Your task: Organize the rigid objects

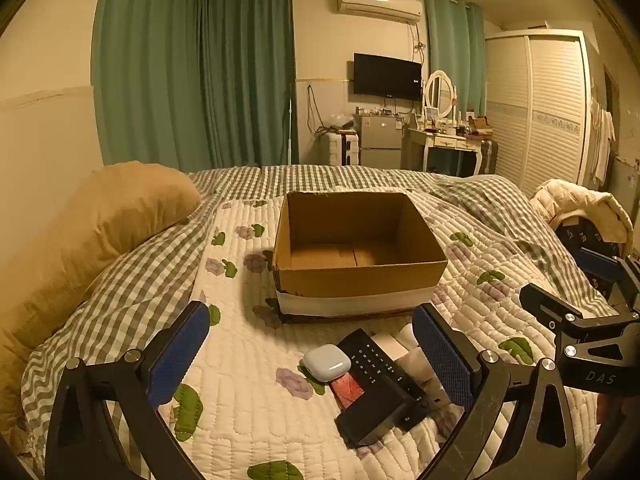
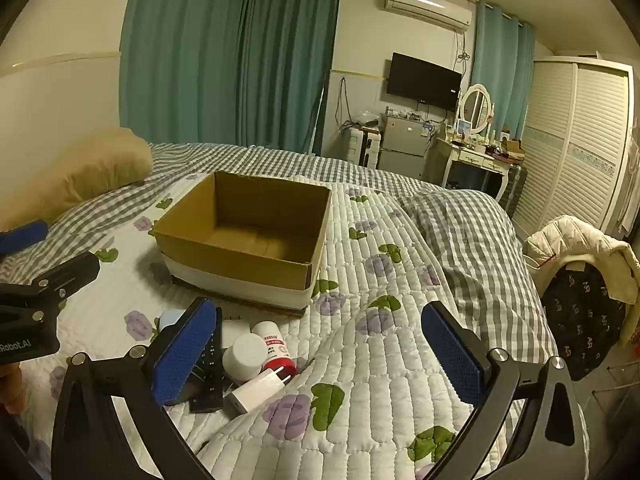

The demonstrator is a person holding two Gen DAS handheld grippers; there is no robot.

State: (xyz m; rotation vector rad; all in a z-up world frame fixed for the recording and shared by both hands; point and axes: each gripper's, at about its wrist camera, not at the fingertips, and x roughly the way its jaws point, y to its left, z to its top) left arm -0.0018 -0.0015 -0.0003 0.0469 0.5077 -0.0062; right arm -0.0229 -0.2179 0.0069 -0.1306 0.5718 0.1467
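Note:
An open, empty cardboard box (image 1: 360,280) stands on the quilted bed; it also shows in the right wrist view (image 2: 236,260). In front of it lies a small pile: a white earbud case (image 1: 326,362), a black remote (image 1: 380,368), a black box (image 1: 378,420), a red card (image 1: 348,390), a white cup (image 2: 244,356), a red-capped white bottle (image 2: 276,350) and a white charger (image 2: 256,394). My left gripper (image 1: 312,352) is open and empty, just above the pile. My right gripper (image 2: 320,352) is open and empty, to the right of the pile.
A tan pillow (image 1: 100,232) lies at the left on the checked bedding. A bunched checked duvet (image 2: 460,232) lies to the right. A chair with a cream jacket (image 2: 580,256) stands beside the bed. Curtains, a TV and a wardrobe are far behind.

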